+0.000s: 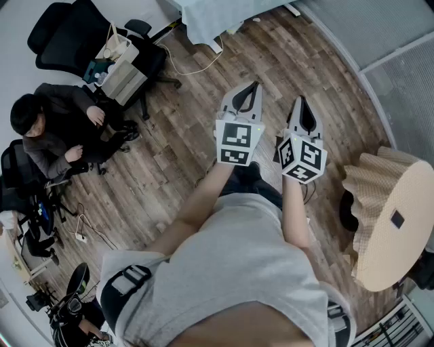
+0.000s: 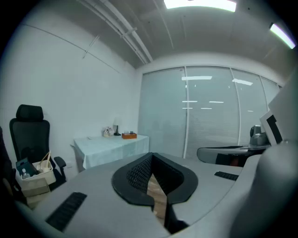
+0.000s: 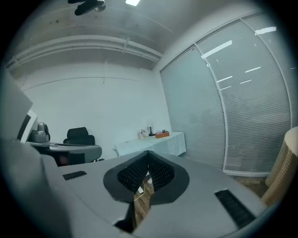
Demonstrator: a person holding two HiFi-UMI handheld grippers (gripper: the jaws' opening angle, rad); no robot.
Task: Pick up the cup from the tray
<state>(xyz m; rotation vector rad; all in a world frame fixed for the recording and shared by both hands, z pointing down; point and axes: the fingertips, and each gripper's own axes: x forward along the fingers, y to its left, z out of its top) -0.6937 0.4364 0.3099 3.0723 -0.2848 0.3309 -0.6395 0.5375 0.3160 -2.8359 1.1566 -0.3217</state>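
Both are pinched tight on nothing: the left gripper (image 1: 252, 87) and right gripper (image 1: 301, 101) hang side by side above the wooden floor (image 1: 169, 135); where the cup lies I cannot tell.

L claw (image 1: 252, 88) just beside R claw (image 1: 302, 105) | person (image 1: 51, 129) far L | side table (image 1: 400, 190) R | cloth table (image 1: 203, 17) ahead
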